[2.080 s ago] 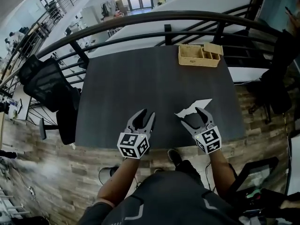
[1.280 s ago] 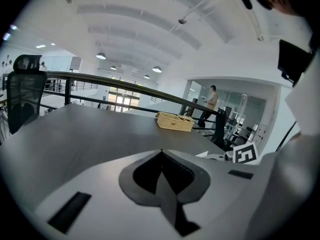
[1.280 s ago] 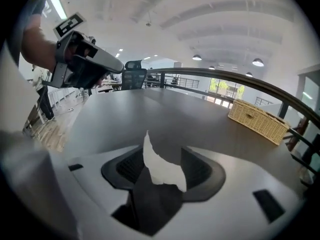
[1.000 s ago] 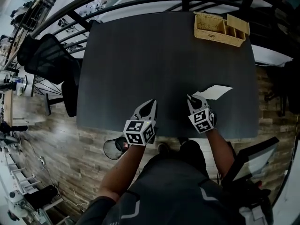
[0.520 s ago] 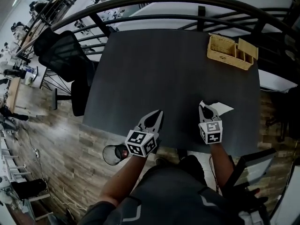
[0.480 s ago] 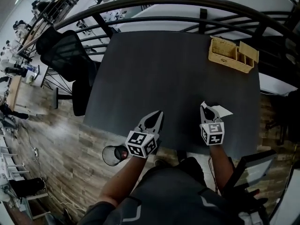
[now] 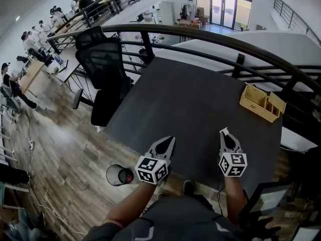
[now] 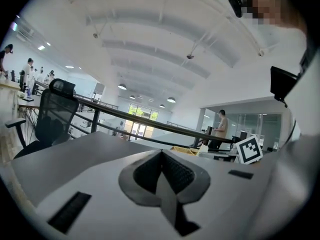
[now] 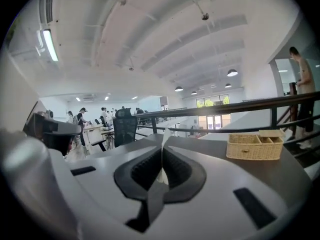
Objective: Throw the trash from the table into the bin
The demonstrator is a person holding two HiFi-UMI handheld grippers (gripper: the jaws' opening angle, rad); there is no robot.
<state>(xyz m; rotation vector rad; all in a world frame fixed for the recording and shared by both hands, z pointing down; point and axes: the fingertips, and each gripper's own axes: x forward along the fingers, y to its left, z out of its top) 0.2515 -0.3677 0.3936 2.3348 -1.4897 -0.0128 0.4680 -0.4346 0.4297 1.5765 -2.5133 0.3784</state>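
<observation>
Your right gripper [image 9: 162,143] has its jaws pressed together on a thin white scrap of paper [image 9: 161,175], seen edge-on. Beyond them lies the dark tabletop [image 9: 210,146], with a wicker basket [image 9: 252,146] at its right and a black railing [image 9: 220,109] behind.

The paper scrap [image 9: 164,133] was mostly swallowed by the clamped jaws of the right gripper [image 9: 162,149], only a white sliver showed; the bin [image 7: 118,175] sat partly behind the left gripper [image 7: 171,139].
</observation>
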